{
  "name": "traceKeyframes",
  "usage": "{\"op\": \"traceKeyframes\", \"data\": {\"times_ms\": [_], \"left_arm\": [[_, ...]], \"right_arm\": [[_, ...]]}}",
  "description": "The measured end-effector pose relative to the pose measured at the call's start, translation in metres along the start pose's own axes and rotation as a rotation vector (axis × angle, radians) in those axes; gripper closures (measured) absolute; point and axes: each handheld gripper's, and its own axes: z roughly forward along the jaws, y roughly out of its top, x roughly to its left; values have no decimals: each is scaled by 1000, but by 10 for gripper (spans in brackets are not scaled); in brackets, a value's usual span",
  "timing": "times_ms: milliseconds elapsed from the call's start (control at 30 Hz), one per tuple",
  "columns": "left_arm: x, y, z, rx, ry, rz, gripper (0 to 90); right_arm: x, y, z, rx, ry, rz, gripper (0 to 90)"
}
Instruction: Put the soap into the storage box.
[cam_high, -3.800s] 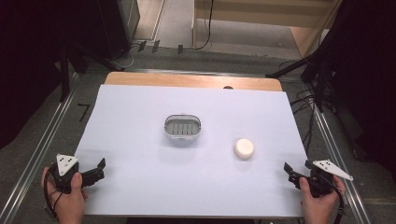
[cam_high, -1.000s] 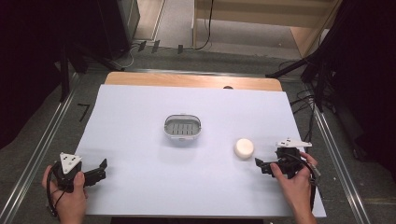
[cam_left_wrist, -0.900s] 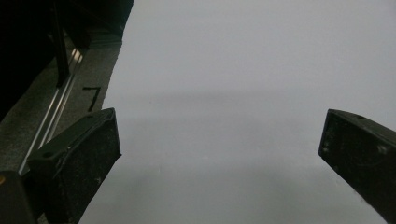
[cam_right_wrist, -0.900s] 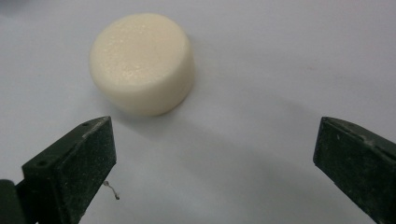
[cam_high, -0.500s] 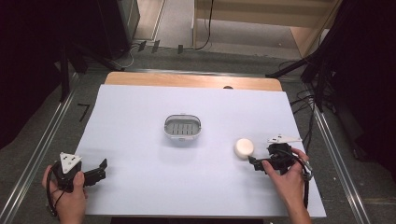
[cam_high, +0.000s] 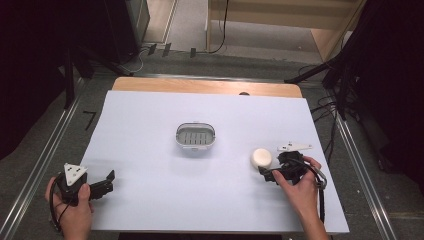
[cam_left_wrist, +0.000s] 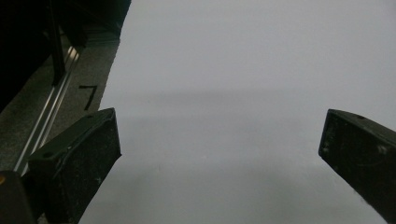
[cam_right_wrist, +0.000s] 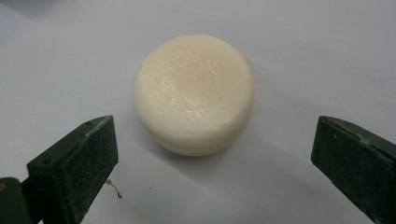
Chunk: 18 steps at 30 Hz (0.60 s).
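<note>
Round soap bar (cam_right_wrist: 194, 93) on table, right gripper (cam_right_wrist: 212, 172) spread just beside it

White-covered table (cam_high: 150, 130): soap dish (cam_high: 195, 137), round soap bar (cam_high: 261, 158).

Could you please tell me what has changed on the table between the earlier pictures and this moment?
The right gripper has travelled from the table's near right corner up to the round cream-white soap bar; its jaws are open, just short of the bar, nothing gripped. The soap bar, the small grey slotted dish and the left gripper, open at the near left, stayed where they were.
</note>
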Motion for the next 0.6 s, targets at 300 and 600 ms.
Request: {"op": "traceKeyframes", "data": {"times_ms": [300, 600], "left_arm": [[0, 0, 0, 5, -1, 2, 0], [0, 0, 0, 6, -2, 2, 0]], "right_arm": [[7, 3, 11, 4, -5, 1, 63], [5, 6, 16, -7, -11, 20, 124]]}}
